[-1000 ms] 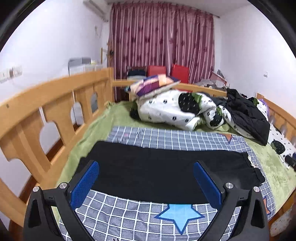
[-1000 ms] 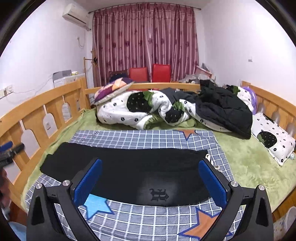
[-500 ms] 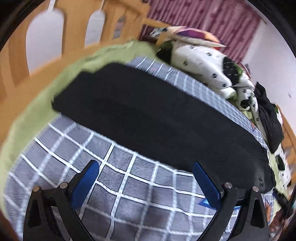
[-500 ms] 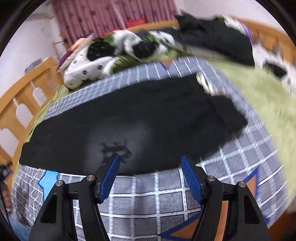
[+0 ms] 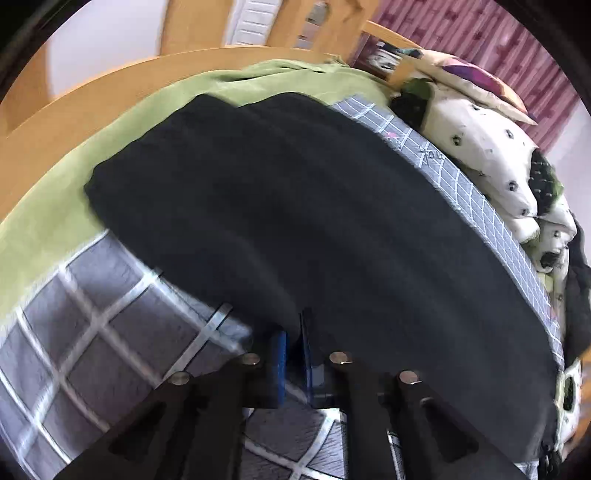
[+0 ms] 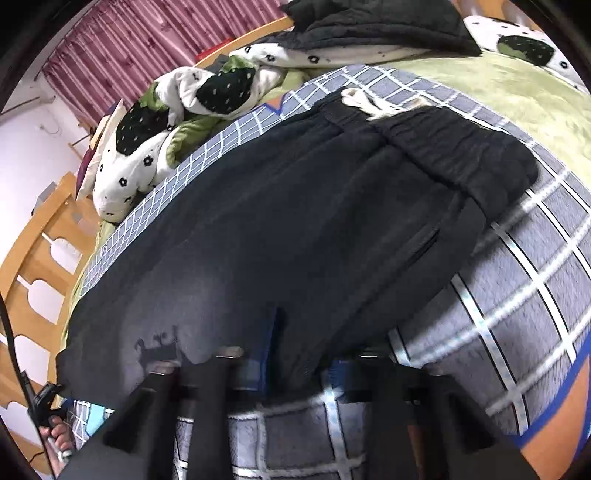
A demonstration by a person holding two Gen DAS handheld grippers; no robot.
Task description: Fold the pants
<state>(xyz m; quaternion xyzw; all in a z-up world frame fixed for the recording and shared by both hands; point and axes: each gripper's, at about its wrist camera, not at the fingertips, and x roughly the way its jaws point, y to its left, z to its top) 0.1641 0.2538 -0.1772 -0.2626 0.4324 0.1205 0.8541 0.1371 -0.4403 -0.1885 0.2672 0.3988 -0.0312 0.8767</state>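
Black pants [image 5: 314, 206] lie folded lengthwise across a grey checked blanket [image 5: 92, 332] on the bed. My left gripper [image 5: 293, 343] is shut on the near edge of the pants toward the leg end. In the right wrist view the pants [image 6: 314, 221] show their waistband [image 6: 461, 147] with a white drawstring [image 6: 365, 103] and a dark emblem [image 6: 159, 347]. My right gripper [image 6: 273, 354] is shut on the near edge of the pants, left of the waistband.
A green sheet [image 5: 74, 155] lies under the blanket. A wooden bed rail [image 5: 74, 107] runs along the left. A white spotted duvet [image 6: 147, 155], pillows [image 5: 480, 81] and a black jacket [image 6: 369, 26] are piled behind the pants. Red curtains [image 6: 122, 48] hang behind.
Both grippers dropped from above the bed to the near edge of the pants. Both went from wide open to shut on the fabric.
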